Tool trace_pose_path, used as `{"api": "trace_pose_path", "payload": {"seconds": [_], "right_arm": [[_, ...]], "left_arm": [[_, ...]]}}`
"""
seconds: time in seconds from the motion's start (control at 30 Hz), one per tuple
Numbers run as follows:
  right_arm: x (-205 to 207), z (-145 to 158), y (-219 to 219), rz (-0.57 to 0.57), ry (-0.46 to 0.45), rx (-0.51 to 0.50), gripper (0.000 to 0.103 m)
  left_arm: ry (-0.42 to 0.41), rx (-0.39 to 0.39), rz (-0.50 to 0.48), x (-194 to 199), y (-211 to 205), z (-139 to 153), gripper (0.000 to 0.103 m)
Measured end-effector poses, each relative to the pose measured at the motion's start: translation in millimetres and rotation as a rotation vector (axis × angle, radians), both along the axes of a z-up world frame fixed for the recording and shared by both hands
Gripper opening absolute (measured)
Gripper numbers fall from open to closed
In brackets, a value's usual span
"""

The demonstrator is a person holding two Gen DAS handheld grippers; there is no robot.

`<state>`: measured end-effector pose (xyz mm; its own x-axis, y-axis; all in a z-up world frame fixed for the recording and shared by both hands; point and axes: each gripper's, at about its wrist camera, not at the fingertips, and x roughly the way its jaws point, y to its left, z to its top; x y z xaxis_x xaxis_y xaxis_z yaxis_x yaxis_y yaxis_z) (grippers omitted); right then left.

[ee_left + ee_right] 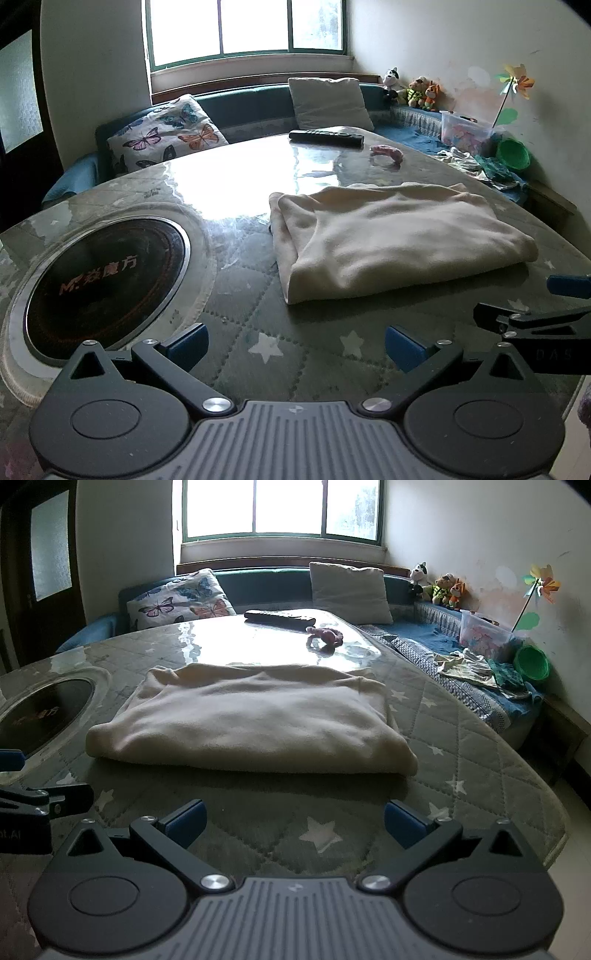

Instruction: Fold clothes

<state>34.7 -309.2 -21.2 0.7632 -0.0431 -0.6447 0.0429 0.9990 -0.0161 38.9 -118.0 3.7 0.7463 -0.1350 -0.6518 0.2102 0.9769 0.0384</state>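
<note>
Left claw (295,345) and right claw (294,821) spread apart, empty, near folded garment (251,716)

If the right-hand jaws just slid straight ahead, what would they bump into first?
Probably the folded cream cloth: it lies directly ahead of the open right gripper, with only bare quilted table cover between. Exact gap is hard to judge.

Bright green-framed window (280,509), white walls (480,528), teal corner sofa (266,583), butterfly cushion (181,600), dark door (40,565)
</note>
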Motion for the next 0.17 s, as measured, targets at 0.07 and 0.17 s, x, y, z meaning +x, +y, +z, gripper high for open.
{"api": "trace_pose_path", "payload": {"seconds": [0.07,0.17], "right_arm": [[2.2,-0.4,0.0,0.0,0.002,0.001,0.103],[4.9,-0.7,-0.4,-0.001,0.005,0.003,0.103]], "left_arm": [[0.0,0.001,0.001,1.7,-0.1,0.0,0.103],[0.002,-0.002,0.003,3.9,1.2,0.4,0.103]]}}
